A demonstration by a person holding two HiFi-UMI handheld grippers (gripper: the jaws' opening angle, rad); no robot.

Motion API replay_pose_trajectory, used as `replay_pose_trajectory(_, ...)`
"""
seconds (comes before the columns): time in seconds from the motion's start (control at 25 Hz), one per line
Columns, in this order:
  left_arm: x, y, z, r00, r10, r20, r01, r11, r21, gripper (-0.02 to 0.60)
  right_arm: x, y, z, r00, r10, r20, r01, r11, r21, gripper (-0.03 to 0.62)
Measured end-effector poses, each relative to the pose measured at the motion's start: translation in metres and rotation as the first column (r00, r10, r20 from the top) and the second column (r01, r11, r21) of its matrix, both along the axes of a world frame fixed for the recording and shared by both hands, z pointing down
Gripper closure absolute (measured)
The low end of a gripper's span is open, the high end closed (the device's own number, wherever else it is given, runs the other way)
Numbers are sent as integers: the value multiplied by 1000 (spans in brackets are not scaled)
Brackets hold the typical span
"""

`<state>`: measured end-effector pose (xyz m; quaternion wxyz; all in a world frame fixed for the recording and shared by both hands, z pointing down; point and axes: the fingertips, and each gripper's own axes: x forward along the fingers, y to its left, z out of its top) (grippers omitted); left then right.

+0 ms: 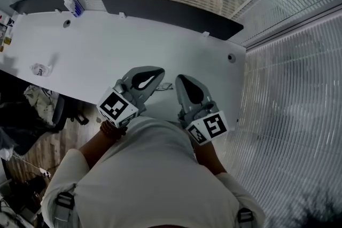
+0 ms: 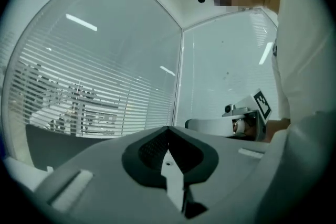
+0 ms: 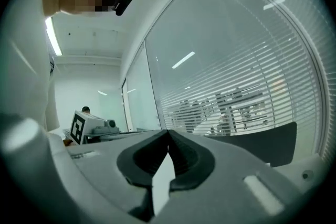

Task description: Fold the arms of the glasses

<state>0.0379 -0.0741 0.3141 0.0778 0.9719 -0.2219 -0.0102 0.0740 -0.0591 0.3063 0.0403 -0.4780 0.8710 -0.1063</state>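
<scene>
In the head view the glasses (image 1: 166, 86) lie on the white table (image 1: 107, 50) near its front edge, small and partly hidden between the two gripper tips; how their arms stand I cannot tell. My left gripper (image 1: 160, 72) and right gripper (image 1: 179, 79) are held up in front of the person's chest, above the table, side by side. The left gripper view has its jaws (image 2: 168, 128) meeting at the tip with nothing between them, and the right gripper (image 2: 247, 115) off to the side. The right gripper view shows the same for its own jaws (image 3: 168, 131).
A dark panel (image 1: 171, 13) runs along the table's far edge. A small clear object (image 1: 40, 69) lies at the table's left, and a bottle (image 1: 70, 4) stands at the far left corner. Glass walls with blinds (image 1: 288, 115) stand to the right. A chair with clothes (image 1: 40, 107) is at the left.
</scene>
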Motion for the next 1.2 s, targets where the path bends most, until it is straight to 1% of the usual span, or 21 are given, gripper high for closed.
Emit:
replay_pose_trajectory(0.12, 3, 4, -17, 999, 1, -38, -1, 1000, 0, 578, -8, 6, -17, 1000, -20, 24, 19, 999, 31, 594)
replay_pose_trajectory(0.2, 7, 5, -23, 999, 0, -54, 0, 1000, 1, 578, -11, 10, -24, 999, -35, 23, 34, 998, 44, 594)
replay_pose_trajectory(0.32, 11, 6, -26, 997, 4, -74, -5, 1000, -15, 578, -14, 11, -32, 999, -49, 16, 48, 998, 45, 595)
replay_pose_trajectory(0.52, 15, 8, -22, 998, 5, -69, -9, 998, -56, 578, -15, 12, -35, 997, -70, -28, 72, 995, 62, 595)
replay_pose_trajectory(0.68, 12, 6, -21, 997, -6, -73, 1, 997, -72, 578, -18, 11, -29, 997, -71, -25, 72, 996, 50, 595)
replay_pose_trajectory(1.04, 15, 6, -14, 997, -3, -77, -2, 998, -70, 578, -12, 10, -25, 998, -62, -19, 62, 997, 37, 595)
replay_pose_trajectory(1.2, 19, 6, -10, 998, -5, -64, 0, 998, -67, 578, -8, 10, -25, 998, -58, -15, 59, 998, 37, 595)
